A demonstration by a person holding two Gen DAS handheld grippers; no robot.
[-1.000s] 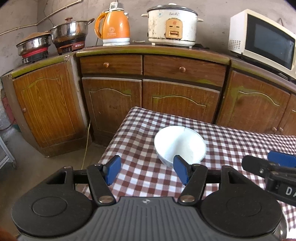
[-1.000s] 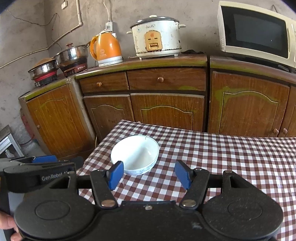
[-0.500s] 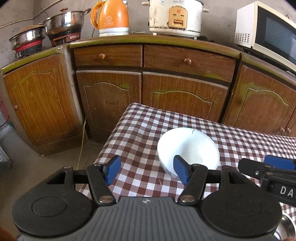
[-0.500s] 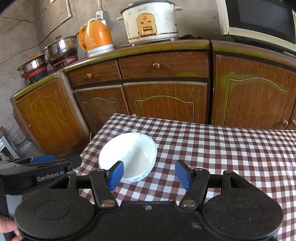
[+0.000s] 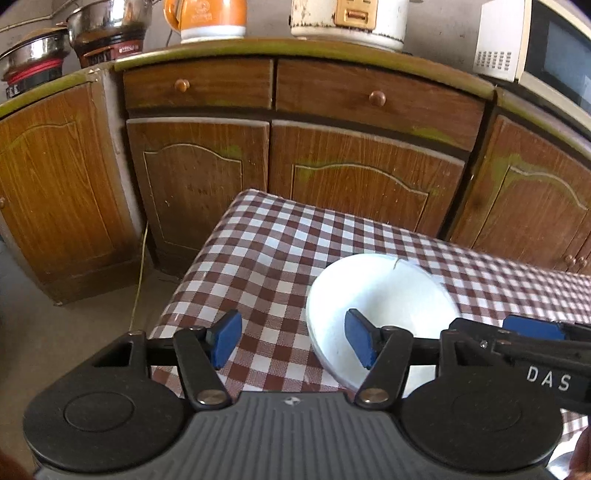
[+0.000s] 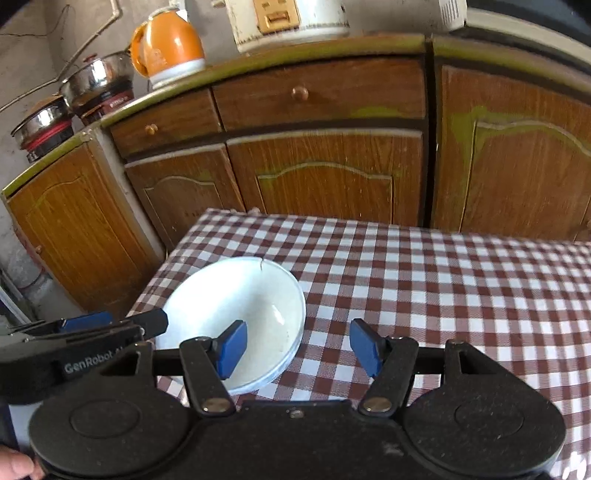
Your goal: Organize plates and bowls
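My spot: home kitchen, worn. Wood-grain cabinets [image 5: 362, 173] with drawers, knobs along bare plaster wall. On top: orange kettle [image 6: 168, 48], cream rice cooker [image 5: 349, 18], microwave [image 5: 535, 55], two steel pots on burners [image 5: 70, 40]. Before me, worktop [image 6: 424, 280] under brown-white checked cloth. Concrete floor [image 5: 55, 332].

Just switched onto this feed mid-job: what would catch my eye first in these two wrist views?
A white bowl sits near the left corner of the red-checked tablecloth, with a crack at its far rim. Both grippers flank it with blue pads apart: the left gripper has one pad over the bowl's near-left rim, the right gripper one over its near-right side. Behind, wooden cabinets carry an orange kettle.
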